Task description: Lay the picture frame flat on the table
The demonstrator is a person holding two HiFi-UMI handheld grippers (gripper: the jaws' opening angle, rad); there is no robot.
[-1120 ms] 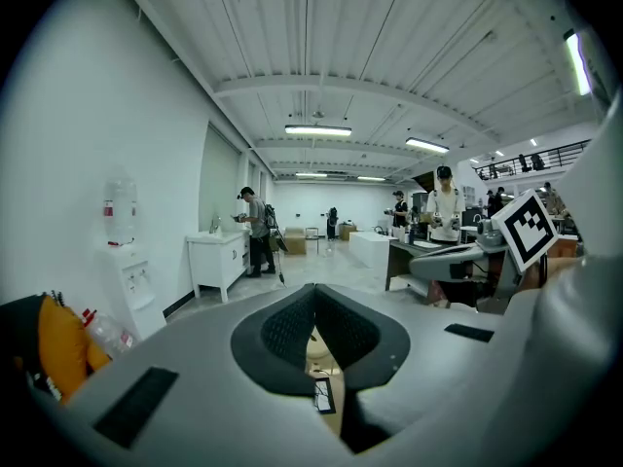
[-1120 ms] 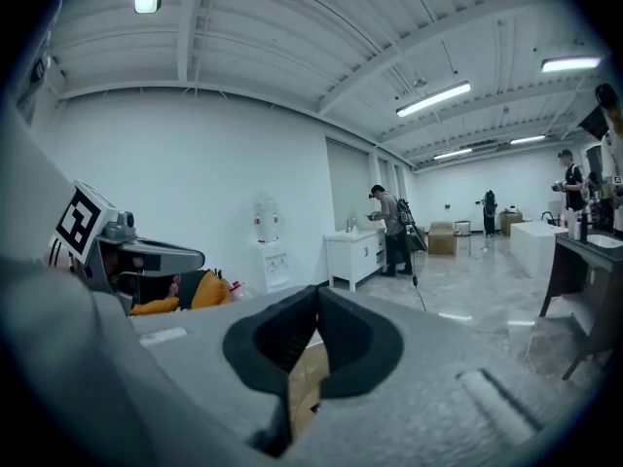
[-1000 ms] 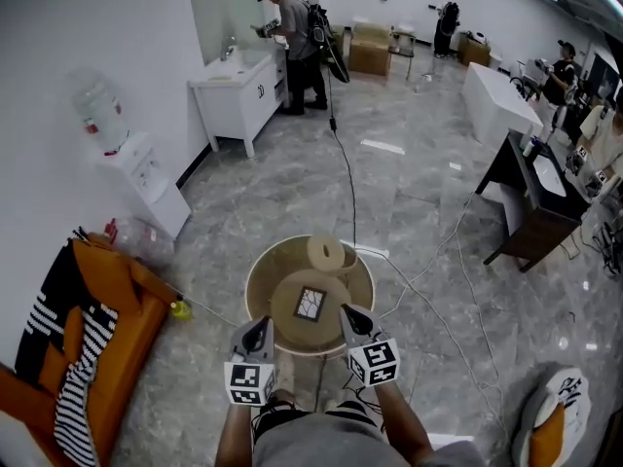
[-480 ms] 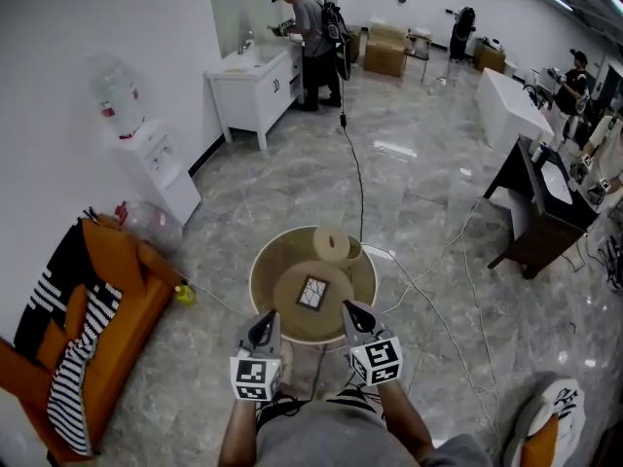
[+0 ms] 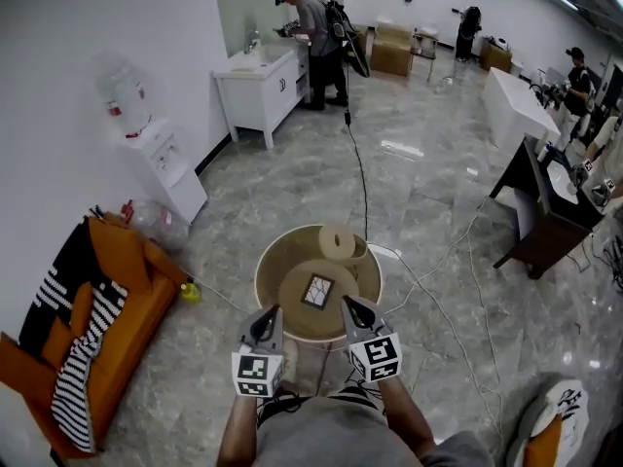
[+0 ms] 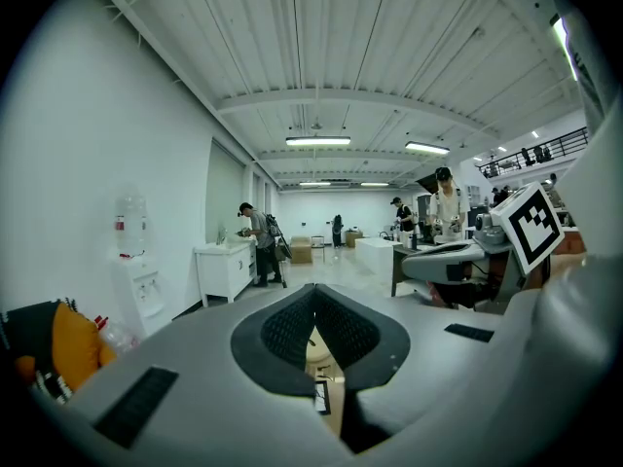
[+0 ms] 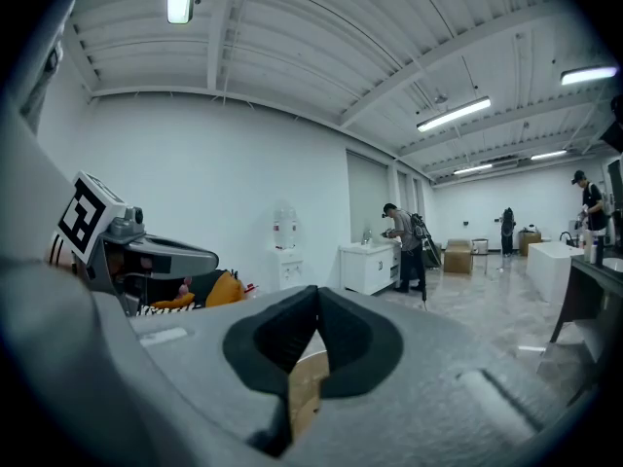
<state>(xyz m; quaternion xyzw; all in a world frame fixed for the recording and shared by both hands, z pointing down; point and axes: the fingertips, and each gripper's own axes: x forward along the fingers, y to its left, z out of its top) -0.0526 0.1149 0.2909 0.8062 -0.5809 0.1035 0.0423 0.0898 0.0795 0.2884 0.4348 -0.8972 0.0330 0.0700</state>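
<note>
Frame (image 5: 318,291) lies flat, face up, near the centre of the raised round top of the table (image 5: 292,311), well inside its edge. That is the condition the task asks for; what placed it so cannot be judged from this moment. Left gripper (image 5: 265,331) and right gripper (image 5: 352,311) hover at the near rim, one on each side of the frame and apart from it. Jaws of both are together, with nothing between them. A pale ring (image 5: 337,241) sits at the far side, apart from the frame. Judgement: good practice now is to hold both grippers clear of the top, so that no jaw nudges the frame toward the edge.
</note>
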